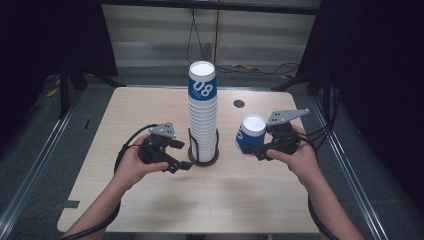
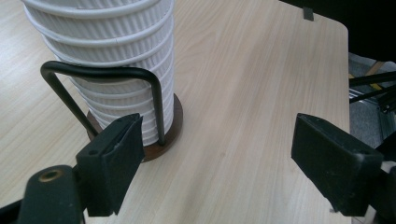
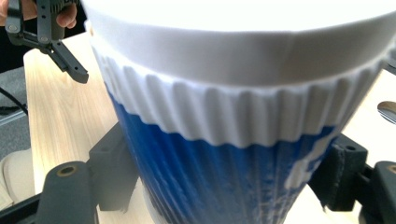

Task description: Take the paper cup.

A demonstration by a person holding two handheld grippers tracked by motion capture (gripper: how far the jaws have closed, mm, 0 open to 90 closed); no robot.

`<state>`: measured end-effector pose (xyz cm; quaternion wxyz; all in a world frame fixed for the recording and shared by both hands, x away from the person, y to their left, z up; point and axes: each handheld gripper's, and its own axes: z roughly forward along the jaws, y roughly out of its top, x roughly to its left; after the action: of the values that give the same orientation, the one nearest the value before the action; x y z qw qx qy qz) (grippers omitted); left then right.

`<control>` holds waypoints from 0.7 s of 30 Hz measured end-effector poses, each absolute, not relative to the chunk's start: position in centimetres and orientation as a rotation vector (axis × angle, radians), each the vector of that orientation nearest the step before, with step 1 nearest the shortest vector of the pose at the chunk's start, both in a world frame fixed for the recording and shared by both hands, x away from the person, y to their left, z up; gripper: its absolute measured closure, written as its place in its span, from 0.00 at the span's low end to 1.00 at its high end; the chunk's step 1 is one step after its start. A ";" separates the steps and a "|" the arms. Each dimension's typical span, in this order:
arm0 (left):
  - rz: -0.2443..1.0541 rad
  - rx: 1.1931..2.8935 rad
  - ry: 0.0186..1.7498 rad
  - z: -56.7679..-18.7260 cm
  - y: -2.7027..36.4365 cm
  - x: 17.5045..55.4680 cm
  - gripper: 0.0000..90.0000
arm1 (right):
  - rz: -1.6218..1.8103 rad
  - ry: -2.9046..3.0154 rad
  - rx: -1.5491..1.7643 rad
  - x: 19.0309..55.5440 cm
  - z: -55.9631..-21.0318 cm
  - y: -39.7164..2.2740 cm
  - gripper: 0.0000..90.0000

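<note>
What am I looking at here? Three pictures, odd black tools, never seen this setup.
No robot: a person holds a two-jaw gripper in each hand at a table. The high view looks down from above; the other two come from cameras riding on each gripper. On the table a tall cup stack stands in a wire holder on a round base. The left gripper waits open beside that base, holding nothing. The right gripper is shut on a single blue cup, which looms large in its own view.

A lab recording booth is showing here: black curtains (image 1: 45, 40) are hanging at both sides, cables (image 1: 260, 67) are trailing on the grey floor (image 1: 40, 130) past the desk's (image 1: 150, 200) far edge, metal rails (image 1: 30, 170) are flanking it
</note>
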<state>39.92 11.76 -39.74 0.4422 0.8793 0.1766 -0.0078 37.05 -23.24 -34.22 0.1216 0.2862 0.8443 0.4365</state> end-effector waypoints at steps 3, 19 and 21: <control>-0.026 2.174 0.434 -40.1 11.7 39.9 0.19 | 1.253 2.480 0.828 36.9 -34.4 -23.0 0.24; -0.053 2.166 0.451 -42.2 11.5 39.3 0.19 | 1.147 2.586 0.776 36.7 -36.2 -21.8 0.24; -0.047 2.172 0.449 -42.4 11.5 39.3 0.19 | 1.132 2.602 0.768 36.7 -36.7 -21.5 0.24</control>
<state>39.25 11.47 -42.41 0.4454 0.8766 0.1812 -0.0190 36.71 -21.51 -36.66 0.1009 0.2600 0.8806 0.3832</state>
